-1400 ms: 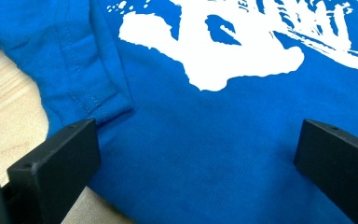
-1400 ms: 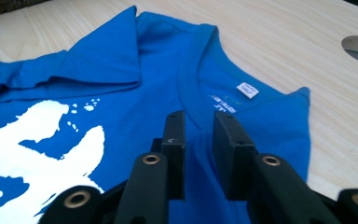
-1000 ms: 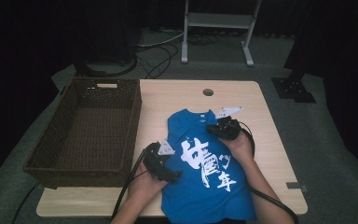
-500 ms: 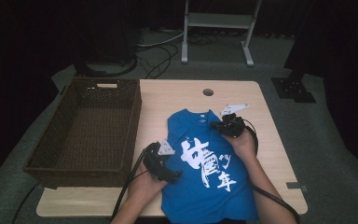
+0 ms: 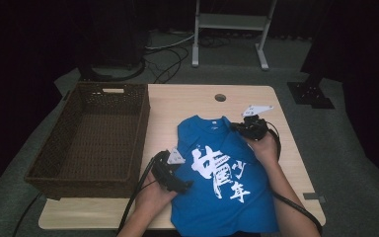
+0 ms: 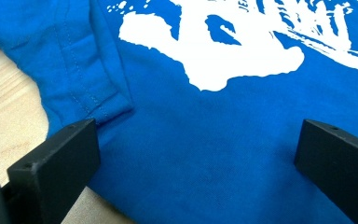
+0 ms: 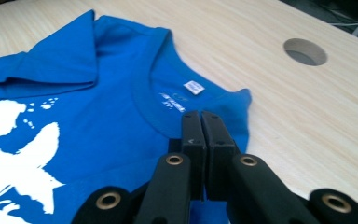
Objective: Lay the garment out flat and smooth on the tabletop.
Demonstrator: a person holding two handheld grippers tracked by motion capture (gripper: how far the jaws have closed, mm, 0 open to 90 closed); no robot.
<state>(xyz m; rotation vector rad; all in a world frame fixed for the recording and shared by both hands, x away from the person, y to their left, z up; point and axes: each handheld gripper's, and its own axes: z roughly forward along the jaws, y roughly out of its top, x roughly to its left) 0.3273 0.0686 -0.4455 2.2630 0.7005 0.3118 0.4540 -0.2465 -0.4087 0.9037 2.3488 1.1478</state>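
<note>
A blue cotton T-shirt with large white brush-style characters printed on its front (image 5: 222,182) lies flat on the near right part of the pale wooden table (image 5: 177,101), its collar toward the far side and its hem reaching the near edge. Its sleeves are folded in over the body, so the outline is a narrow rectangle.

The right gripper (image 5: 238,127) sits at the shirt's far right shoulder, just beside the collar. In the right gripper view its two black jaws are pressed together, tips at the neckline near the small white label (image 7: 194,87); whether a fold of cloth is pinched between them cannot be told.

The left gripper (image 5: 186,183) rests at the shirt's left edge, about halfway down. In the left gripper view its jaws stand wide apart over the blue cloth below the folded sleeve hem, with nothing clamped between them.

Left of the shirt, on the table's left side, stands a dark brown woven wicker basket of rectangular shape (image 5: 54,148). A round hole (image 5: 220,97) is cut in the tabletop near the far edge, beyond the collar.
</note>
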